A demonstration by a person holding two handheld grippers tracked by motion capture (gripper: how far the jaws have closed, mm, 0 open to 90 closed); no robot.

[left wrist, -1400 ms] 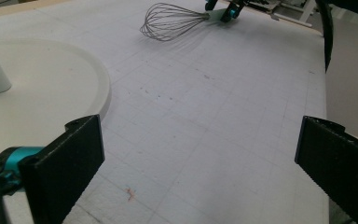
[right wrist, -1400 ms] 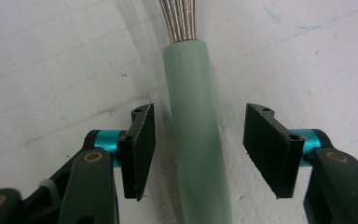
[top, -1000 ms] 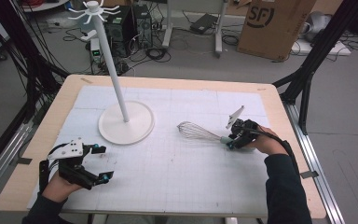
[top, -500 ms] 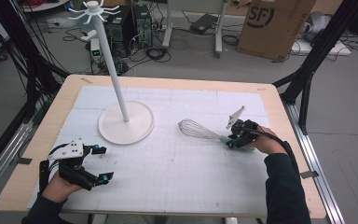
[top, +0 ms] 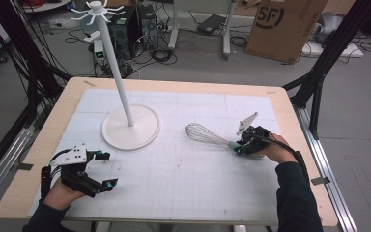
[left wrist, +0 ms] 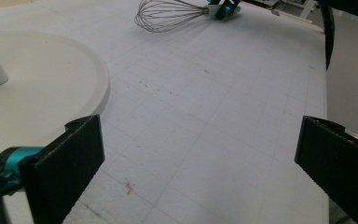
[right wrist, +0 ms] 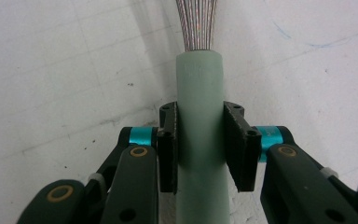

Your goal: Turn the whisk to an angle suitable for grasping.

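High view: the tabletop [top: 183,193] spreads across the middle of the frame, a pale gridded mat covering most of it. Left of centre stands a white hook stand [top: 130,126], its round base flat on the mat and its thin pole rising to a crown of hooks at the upper left of the frame. Right of centre lies the whisk [top: 206,135], wire head pointing toward the stand's base yet well apart from it, its pale green handle running lower right into the right gripper [top: 242,146]. At the lower left, the left gripper [top: 107,169] hovers just above the mat with its jaws spread wide and nothing between them; the left gripper view confirms this, bare mat lying between the two black jaws and the whisk [left wrist: 168,16] far off at the top.

Right gripper view: both jaws press flat against the sides of the green handle [right wrist: 200,140], so this gripper is clenched on the whisk, which appears to rest on the mat.

The grasp looks complete, so the pickup is the step in hand. Next, I judge, comes a lift and a carry toward the stand's hooks, calling for a firm hold so the handle does not swivel.
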